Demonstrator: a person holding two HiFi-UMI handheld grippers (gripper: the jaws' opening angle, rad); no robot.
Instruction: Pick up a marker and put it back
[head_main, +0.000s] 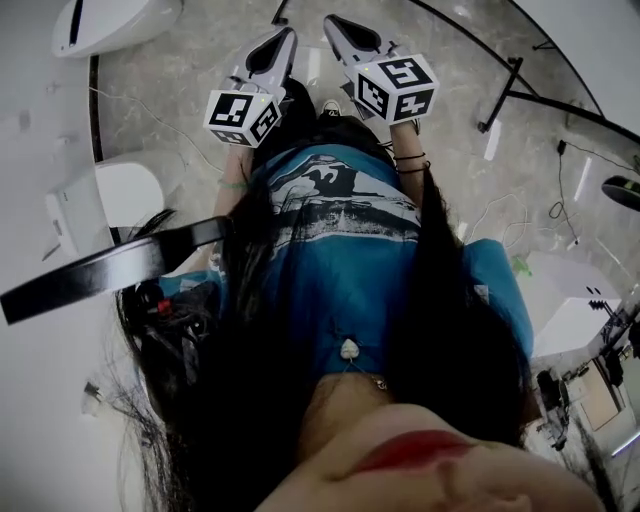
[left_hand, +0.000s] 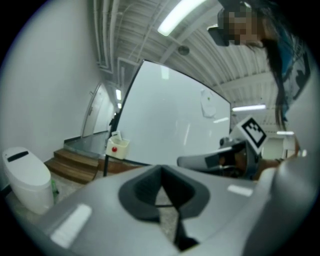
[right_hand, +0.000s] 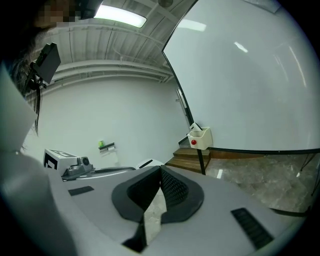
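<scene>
Marker: none can be made out in any view. The likeliest place for it, as a judgement, is the small white box (left_hand: 117, 147) fixed at the lower left corner of the whiteboard (left_hand: 170, 115), but its contents are too small to tell.

Left of the whiteboard's centre line, the left gripper (left_hand: 162, 170) has its jaws together, pads meeting at the tip, with only the floor (head_main: 180, 110) showing through the gap behind them. Nothing is held. To its right the right gripper (right_hand: 161, 170) stands the same way, closed and empty, and also looks toward the whiteboard with the box at the lower left corner. In the head view both grippers hang low in front of the person, well apart from the whiteboard.

Step in hand (judged): the reach has not begun. To do it well, spread the jaws of one gripper before arriving at the box. Come down from above with the pads on either side of the marker's barrel, and close near mid-length so it does not tip. Lift straight up clear of the rim, then lower it into the same box and let go only once it rests there.

Writing: none is readable. The cubes (head_main: 243, 115) carry black-and-white square patterns, the box shows a red dot, and the blue shirt (head_main: 340, 230) bears a printed picture without legible words.
</scene>
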